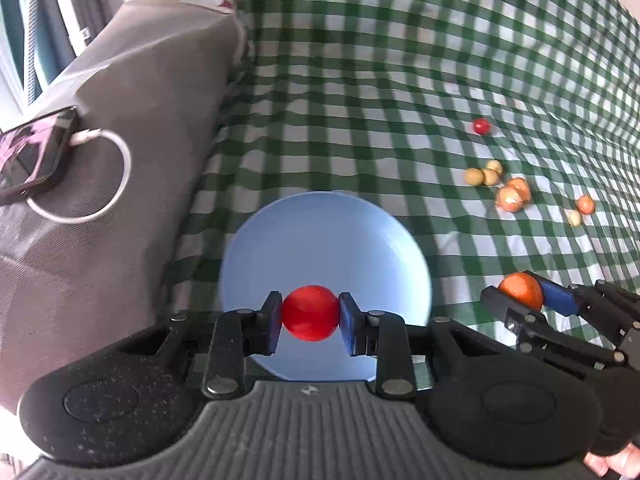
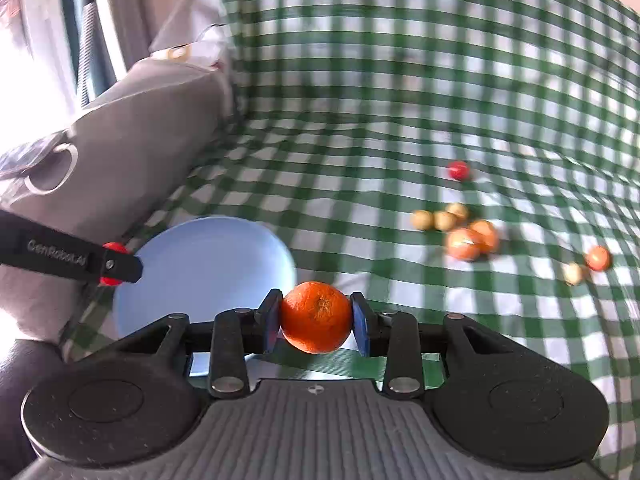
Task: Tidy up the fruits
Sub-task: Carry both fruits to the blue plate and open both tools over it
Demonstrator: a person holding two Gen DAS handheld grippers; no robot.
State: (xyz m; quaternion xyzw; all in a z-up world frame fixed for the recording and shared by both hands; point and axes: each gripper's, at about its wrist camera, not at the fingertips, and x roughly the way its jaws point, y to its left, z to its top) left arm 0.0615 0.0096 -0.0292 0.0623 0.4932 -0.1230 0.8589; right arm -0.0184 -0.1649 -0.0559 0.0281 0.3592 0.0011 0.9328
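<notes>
Tongs on the left (image 1: 310, 314) pinch a red tomato (image 1: 310, 313) right above the blue plate (image 1: 320, 240); the right tongs (image 2: 316, 317) clamp an orange (image 2: 316, 317) just past the plate's rim. Farther out on the green checked cloth (image 1: 360, 100) lie a small red fruit (image 1: 481, 125), three yellowish ones (image 1: 484, 174) and some orange pieces (image 1: 513, 195). A phone (image 1: 28, 156) rests on the grey cushion (image 1: 132, 120).

Green-checked cloth (image 1: 360, 80) under blue plate (image 1: 320, 240), scattered small fruits (image 1: 514, 196).
</notes>
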